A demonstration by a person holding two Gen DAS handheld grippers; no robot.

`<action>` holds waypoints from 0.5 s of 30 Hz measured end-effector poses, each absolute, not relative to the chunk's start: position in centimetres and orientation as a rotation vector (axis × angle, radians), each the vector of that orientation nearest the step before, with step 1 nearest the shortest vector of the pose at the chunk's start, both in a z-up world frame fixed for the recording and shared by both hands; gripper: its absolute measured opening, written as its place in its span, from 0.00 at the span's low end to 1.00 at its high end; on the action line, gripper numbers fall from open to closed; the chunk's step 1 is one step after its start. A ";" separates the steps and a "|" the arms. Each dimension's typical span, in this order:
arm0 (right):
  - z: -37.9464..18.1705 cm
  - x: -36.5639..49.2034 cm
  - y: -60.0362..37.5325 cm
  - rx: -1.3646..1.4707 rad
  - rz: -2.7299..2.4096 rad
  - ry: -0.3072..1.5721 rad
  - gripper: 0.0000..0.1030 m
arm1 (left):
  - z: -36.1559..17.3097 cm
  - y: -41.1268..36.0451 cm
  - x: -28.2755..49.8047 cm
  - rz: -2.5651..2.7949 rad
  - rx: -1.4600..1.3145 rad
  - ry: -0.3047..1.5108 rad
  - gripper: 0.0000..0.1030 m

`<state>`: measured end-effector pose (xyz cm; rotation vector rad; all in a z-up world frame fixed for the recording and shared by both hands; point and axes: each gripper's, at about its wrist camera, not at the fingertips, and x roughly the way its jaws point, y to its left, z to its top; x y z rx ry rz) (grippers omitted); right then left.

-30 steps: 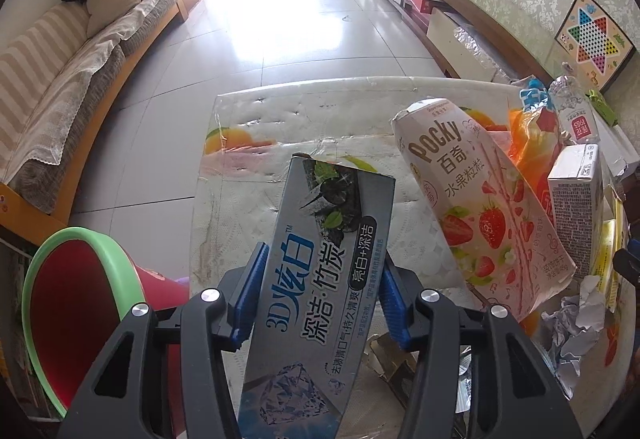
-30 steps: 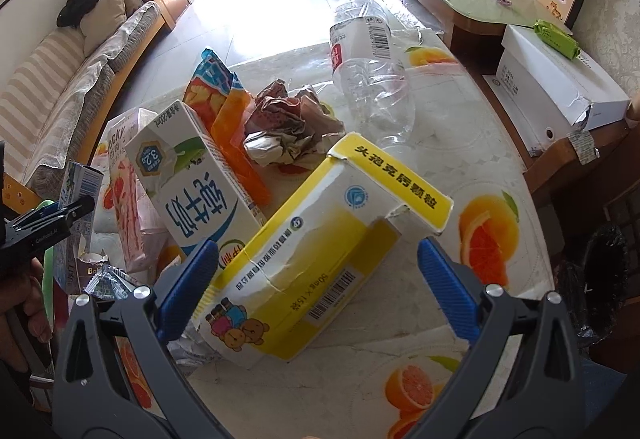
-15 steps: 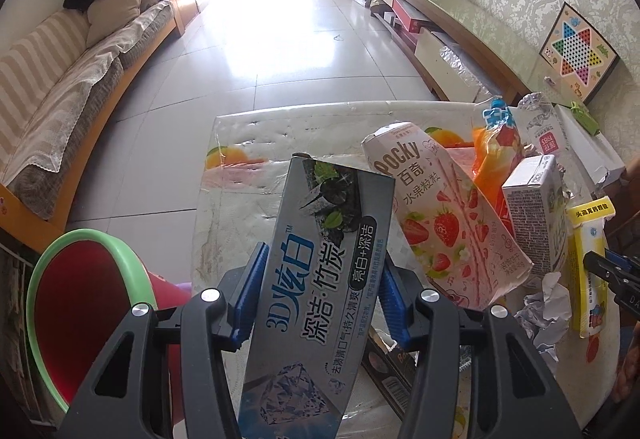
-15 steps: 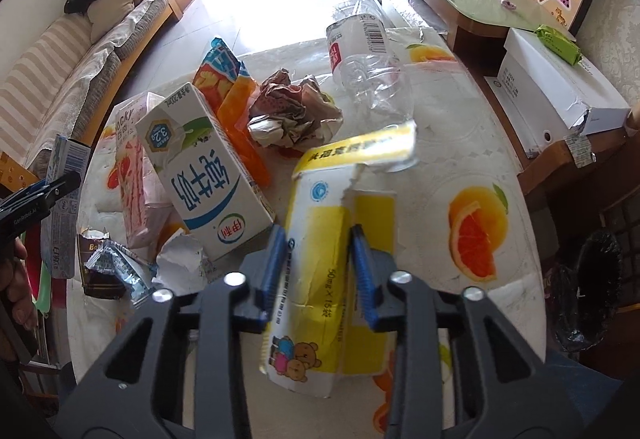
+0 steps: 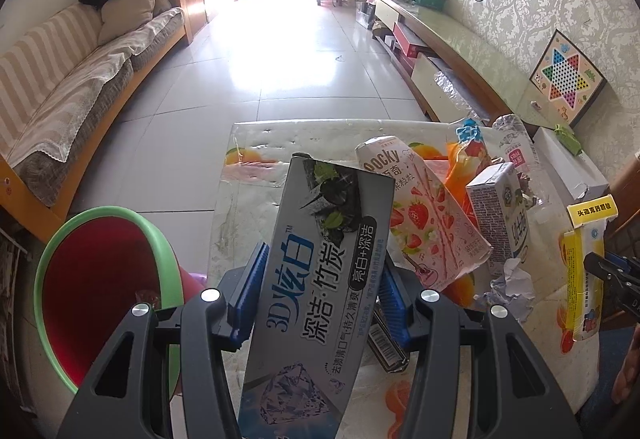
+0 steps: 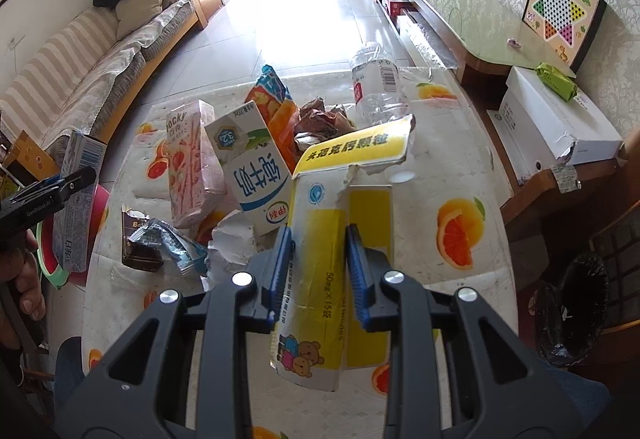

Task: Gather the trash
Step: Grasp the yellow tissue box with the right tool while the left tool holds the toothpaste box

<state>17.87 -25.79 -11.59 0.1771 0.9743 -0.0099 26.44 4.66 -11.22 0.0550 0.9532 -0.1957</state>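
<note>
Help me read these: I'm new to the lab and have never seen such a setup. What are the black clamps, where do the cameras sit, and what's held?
No robot here: a person holds a two-finger clamp in each hand, each carrying a wide-angle camera looking along its fingers. In the left view, the left gripper is shut on a grey toothpaste box, with a red bin with a green rim beside the table. In the right view, the right gripper has just closed on a torn yellow medicine box. On the table lie a milk carton, a Pocky box, a plastic bottle and crumpled wrappers.
</note>
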 end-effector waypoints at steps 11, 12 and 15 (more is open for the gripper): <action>-7.1 17.2 -21.8 0.092 0.034 0.890 0.27 | -8.9 6.6 22.5 -0.183 0.021 0.905 0.48; -6.7 17.3 -21.2 0.086 0.045 0.884 0.27 | -8.7 6.9 22.2 -0.178 0.016 0.899 0.48; -5.7 17.4 -19.1 0.061 0.078 0.865 0.27 | -8.0 8.3 21.6 -0.159 -0.003 0.882 0.48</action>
